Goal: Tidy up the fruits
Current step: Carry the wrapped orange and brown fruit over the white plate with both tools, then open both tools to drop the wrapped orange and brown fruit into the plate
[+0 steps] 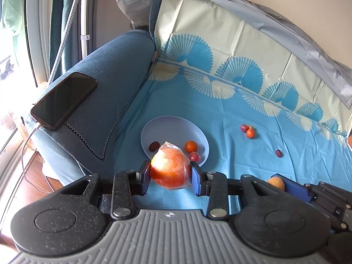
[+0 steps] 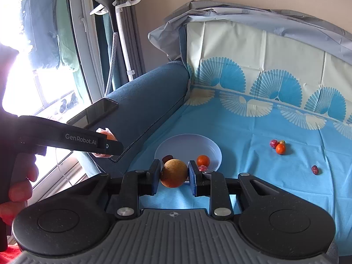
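Observation:
My left gripper point(image 1: 170, 172) is shut on a large orange fruit in clear plastic wrap point(image 1: 170, 169), held just in front of the pale blue plate point(image 1: 167, 125). On the plate lie a small orange point(image 1: 191, 146), a dark date point(image 1: 154, 146) and a red wrapped piece point(image 1: 195, 156). My right gripper point(image 2: 173, 173) is shut on a round brown fruit point(image 2: 173, 172), in front of the same plate point(image 2: 187, 143). In the left wrist view that brown fruit point(image 1: 276, 182) shows at the lower right.
Loose on the blue cloth are a small orange point(image 2: 280, 149) beside a red piece point(image 2: 273, 143), and a lone dark date point(image 2: 315, 169). A black phone point(image 1: 63, 100) lies on the sofa armrest point(image 1: 114, 66). A garment steamer stand point(image 2: 120, 22) is by the window.

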Tool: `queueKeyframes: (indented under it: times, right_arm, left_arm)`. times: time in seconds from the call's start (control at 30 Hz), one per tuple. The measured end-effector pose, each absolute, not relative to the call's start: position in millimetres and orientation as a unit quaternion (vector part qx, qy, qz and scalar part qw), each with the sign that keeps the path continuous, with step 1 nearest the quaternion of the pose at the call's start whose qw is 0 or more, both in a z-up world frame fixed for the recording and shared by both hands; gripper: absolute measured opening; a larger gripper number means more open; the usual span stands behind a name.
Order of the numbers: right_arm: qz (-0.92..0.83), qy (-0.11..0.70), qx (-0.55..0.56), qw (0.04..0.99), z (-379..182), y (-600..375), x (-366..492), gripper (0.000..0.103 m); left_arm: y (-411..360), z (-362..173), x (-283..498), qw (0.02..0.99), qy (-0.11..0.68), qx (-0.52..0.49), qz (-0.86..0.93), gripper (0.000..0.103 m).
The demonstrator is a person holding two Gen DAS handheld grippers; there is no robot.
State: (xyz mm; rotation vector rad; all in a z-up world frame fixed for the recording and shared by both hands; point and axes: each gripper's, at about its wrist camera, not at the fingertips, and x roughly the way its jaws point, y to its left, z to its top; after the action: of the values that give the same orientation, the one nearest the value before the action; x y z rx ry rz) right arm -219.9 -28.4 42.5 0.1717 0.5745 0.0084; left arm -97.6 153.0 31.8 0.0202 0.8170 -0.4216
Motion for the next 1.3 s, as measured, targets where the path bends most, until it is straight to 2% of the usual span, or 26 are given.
queueKeyframes:
  times: [0.37, 0.67, 1.0, 1.3]
  right_arm:
    - [0.0, 0.294, 0.087, 0.952, 32, -32, -209, 0.028]
    - [-0.003, 0.313, 0.081, 0.946, 9, -35, -159, 0.028]
    - [-0.009, 0.322, 0.066, 0.944, -26, -51, -85, 0.028]
    - [-0.015, 0.371, 0.055, 0.927, -76, -66, -26, 0.028]
  left_arm:
    - [153, 26, -82, 0.897, 0.396, 0.018, -0.194, 0.041]
    - [134, 19, -30, 0.891, 0.403, 0.028, -0.209, 0.041]
    - [90, -28, 43, 0.876, 0.43, 0.051, -0.213, 0.041]
    - [53, -80, 92, 0.857, 0.451, 0.086, -0.233, 0.041]
